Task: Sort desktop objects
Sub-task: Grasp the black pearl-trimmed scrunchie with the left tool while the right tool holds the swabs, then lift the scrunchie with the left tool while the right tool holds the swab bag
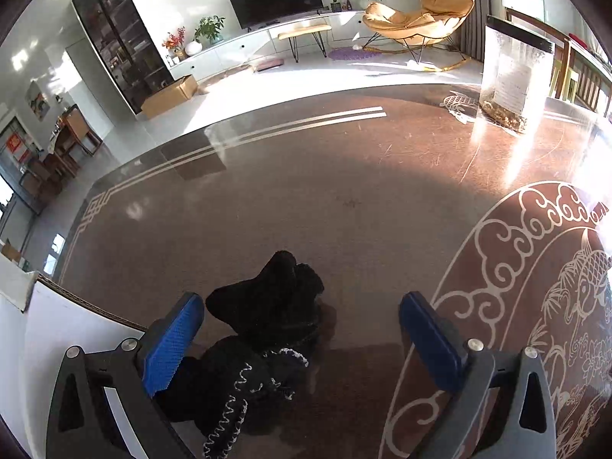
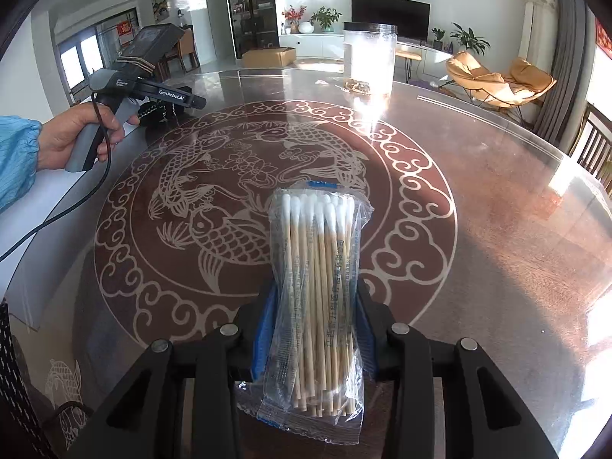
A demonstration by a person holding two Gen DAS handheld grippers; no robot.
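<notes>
A pack of cotton swabs [image 2: 315,298] is clamped lengthwise in the right gripper [image 2: 315,329], tips pointing forward above the table [image 2: 478,199]. The left gripper [image 1: 302,325] is held low, jaws apart around a black glove [image 1: 264,329].

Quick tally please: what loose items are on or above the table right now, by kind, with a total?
Black knitted items with white stitching, between the open left gripper fingers: 1 bundle (cannot tell how many pieces)
Packs of cotton swabs, clamped in the right gripper: 1
Clear plastic jars, on the table: 1
Total: 3
</notes>
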